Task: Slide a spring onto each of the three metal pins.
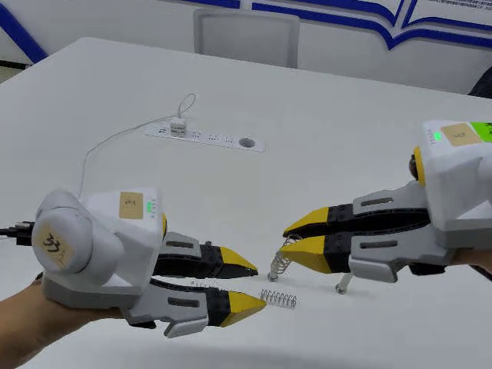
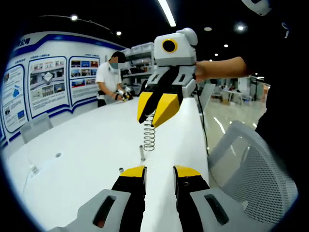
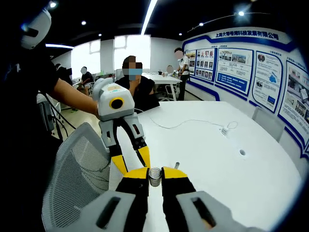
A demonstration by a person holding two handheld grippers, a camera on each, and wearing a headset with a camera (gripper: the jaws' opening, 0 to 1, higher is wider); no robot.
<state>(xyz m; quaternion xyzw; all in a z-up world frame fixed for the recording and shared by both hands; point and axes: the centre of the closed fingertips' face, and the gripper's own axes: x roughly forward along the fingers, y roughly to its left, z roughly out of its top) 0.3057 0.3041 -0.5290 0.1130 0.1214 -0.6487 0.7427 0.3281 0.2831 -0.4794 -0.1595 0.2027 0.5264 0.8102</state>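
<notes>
Spring (image 3: 154, 176), seemingly light, flexible and easily kinked, hangs close beside a pin (image 2: 141, 153), sensibly pinched by its top coils in the jaws of the right gripper (image 1: 296, 240), while the left gripper (image 1: 259, 286) has its jaws spread and empty.

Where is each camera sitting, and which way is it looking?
Head view: on the person's head, looking forward and down at the table; left tongs, right tongs and a left wrist show.
Left gripper view: on the left tongs, looking along them at the right tongs holding a spring; the right arm shows.
Right gripper view: on the right tongs, facing back at the open left tongs; the left arm shows.
Shared: both gripper views see the spring and face each other.
</notes>
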